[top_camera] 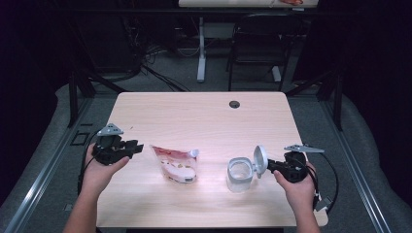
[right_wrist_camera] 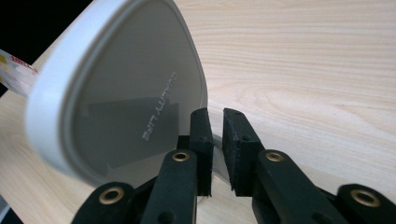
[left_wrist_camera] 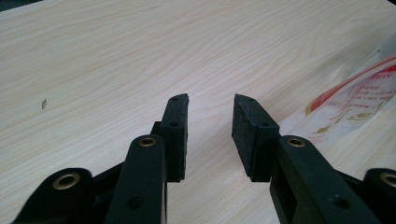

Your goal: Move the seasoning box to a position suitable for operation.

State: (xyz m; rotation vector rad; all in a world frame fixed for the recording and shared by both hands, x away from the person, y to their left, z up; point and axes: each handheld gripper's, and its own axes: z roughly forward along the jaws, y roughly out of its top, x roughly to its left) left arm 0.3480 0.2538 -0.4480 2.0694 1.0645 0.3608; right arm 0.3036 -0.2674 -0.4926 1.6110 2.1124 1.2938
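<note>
While the left claw (top_camera: 137, 146) idles, the right claw (top_camera: 270, 166) straddles the lid (top_camera: 260, 160).

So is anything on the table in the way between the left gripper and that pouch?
Nothing visible. The left gripper hovers with jaws apart, and bare table lies between it and the pouch. The jar, lid flipped up, sits on the pouch's far side, by the right gripper.
</note>
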